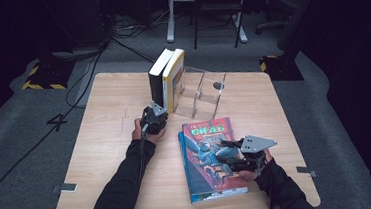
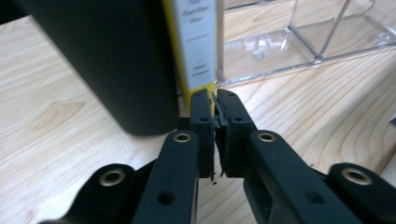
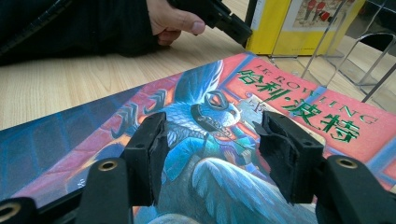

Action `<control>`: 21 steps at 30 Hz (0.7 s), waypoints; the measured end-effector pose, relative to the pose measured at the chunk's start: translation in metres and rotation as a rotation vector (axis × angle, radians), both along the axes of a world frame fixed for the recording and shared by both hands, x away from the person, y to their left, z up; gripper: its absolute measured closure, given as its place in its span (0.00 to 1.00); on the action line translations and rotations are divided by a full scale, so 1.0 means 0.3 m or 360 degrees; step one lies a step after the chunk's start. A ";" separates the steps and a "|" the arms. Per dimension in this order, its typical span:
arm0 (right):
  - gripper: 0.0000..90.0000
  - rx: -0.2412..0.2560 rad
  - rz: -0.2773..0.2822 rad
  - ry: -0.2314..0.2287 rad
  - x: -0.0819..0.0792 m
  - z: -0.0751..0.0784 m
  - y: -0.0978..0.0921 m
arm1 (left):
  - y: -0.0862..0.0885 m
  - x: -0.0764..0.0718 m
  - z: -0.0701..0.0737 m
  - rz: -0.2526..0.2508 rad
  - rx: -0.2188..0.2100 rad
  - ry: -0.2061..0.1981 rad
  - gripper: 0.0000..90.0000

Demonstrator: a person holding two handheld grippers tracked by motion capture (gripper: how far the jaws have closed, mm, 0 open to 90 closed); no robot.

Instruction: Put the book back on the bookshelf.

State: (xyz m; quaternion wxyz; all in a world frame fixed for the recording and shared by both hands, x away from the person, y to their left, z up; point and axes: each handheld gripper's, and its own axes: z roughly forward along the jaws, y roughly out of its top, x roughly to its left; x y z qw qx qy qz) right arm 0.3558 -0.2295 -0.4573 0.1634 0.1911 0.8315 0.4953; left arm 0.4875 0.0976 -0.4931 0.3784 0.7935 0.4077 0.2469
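A colourful book (image 1: 209,160) with a red and blue cover lies flat on the wooden table (image 1: 106,141) at front right. My right gripper (image 1: 229,154) hovers over its cover (image 3: 219,116), jaws open with nothing between them. Two books stand upright in a clear rack: a black one (image 1: 157,79) and a yellow one (image 1: 174,78). My left gripper (image 1: 155,112) is at the foot of these, jaws shut and empty, tips (image 2: 213,100) against the bottom of the yellow book's spine (image 2: 196,42), beside the black book (image 2: 112,60).
The clear acrylic rack (image 1: 204,94) has free slots to the right of the standing books (image 2: 308,42). Chairs and cables sit on the floor beyond the table's far edge. Bare table surface lies to the left.
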 end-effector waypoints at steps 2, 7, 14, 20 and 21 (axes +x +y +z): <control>0.48 0.0005 -0.0006 0.0001 0.001 -0.001 -0.002 | -0.006 0.007 0.001 0.0022 -0.0005 -0.0007 0.97; 0.48 0.0006 -0.0005 0.0000 0.000 0.001 -0.004 | -0.011 0.025 0.006 0.0006 -0.0029 -0.0011 0.98; 0.48 0.0001 -0.0004 -0.0003 -0.001 0.001 -0.005 | -0.029 0.030 0.027 -0.0031 -0.0028 -0.0021 0.93; 0.48 -0.0015 -0.0022 0.0003 0.001 0.000 -0.009 | 0.006 -0.009 0.026 -0.0099 -0.0051 0.0016 0.91; 0.48 -0.0019 -0.0021 0.0003 0.000 0.001 -0.009 | 0.016 -0.021 0.028 -0.0130 -0.0037 0.0027 0.91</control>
